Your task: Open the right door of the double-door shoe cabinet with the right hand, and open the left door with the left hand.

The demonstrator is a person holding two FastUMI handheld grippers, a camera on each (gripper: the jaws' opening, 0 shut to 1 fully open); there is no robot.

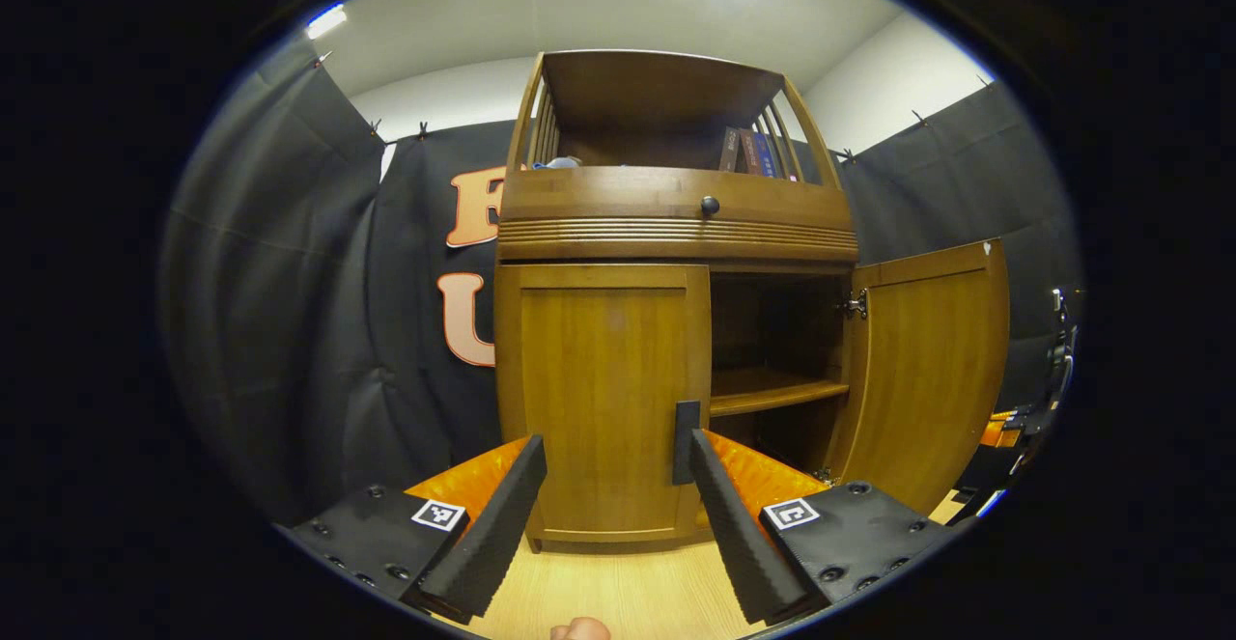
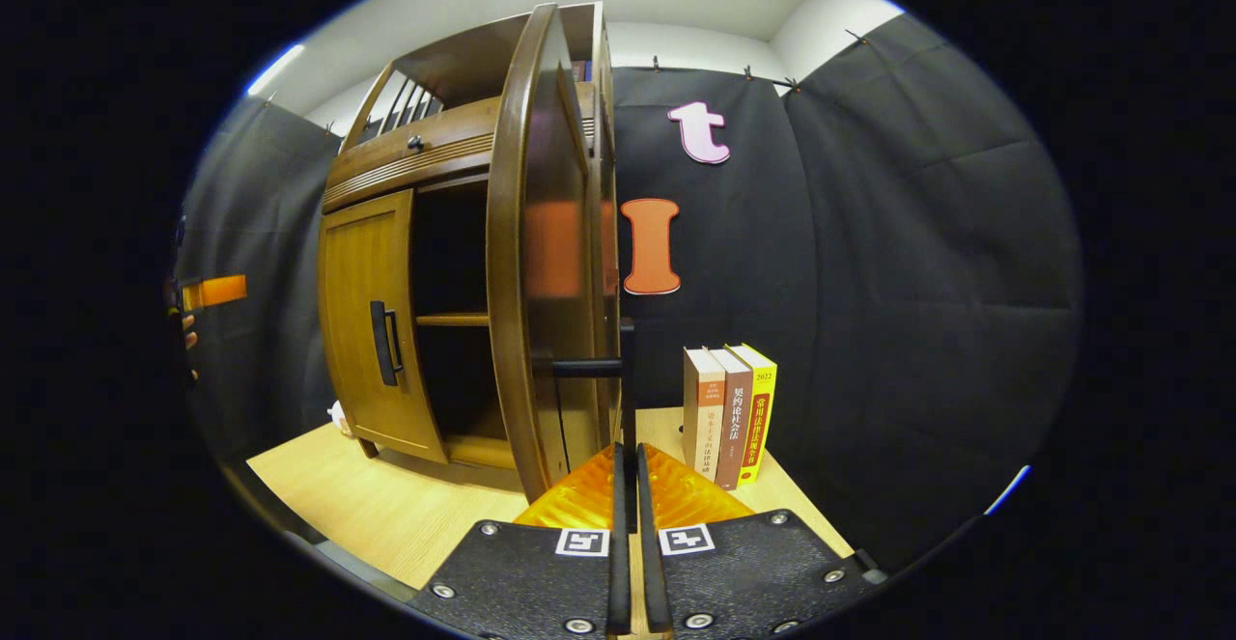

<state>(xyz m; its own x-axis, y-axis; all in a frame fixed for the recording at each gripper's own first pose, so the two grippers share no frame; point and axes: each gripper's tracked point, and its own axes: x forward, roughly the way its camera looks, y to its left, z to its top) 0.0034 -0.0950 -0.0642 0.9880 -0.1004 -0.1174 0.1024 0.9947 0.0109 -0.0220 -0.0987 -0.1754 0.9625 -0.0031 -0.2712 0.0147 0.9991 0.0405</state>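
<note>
The wooden shoe cabinet [image 1: 676, 225] stands on a light table. Its right door [image 1: 927, 370] is swung open, showing a shelf [image 1: 772, 391] inside. The left door [image 1: 603, 399] is closed. My left gripper [image 1: 613, 447] is open just in front of that door, and the dark handle [image 1: 686, 442] at the door's right edge sits by the tip of one finger. In the right gripper view the right door [image 2: 541, 264] is edge-on, and my right gripper [image 2: 628, 457] is shut on its black bar handle [image 2: 628, 389]. The left door's handle [image 2: 386, 343] shows there too.
Three books [image 2: 729, 413] stand on the table [image 2: 386, 505] to the right of the open door. More books [image 1: 753, 151] sit on the cabinet's top shelf above a drawer with a knob [image 1: 710, 205]. Black cloth walls the booth.
</note>
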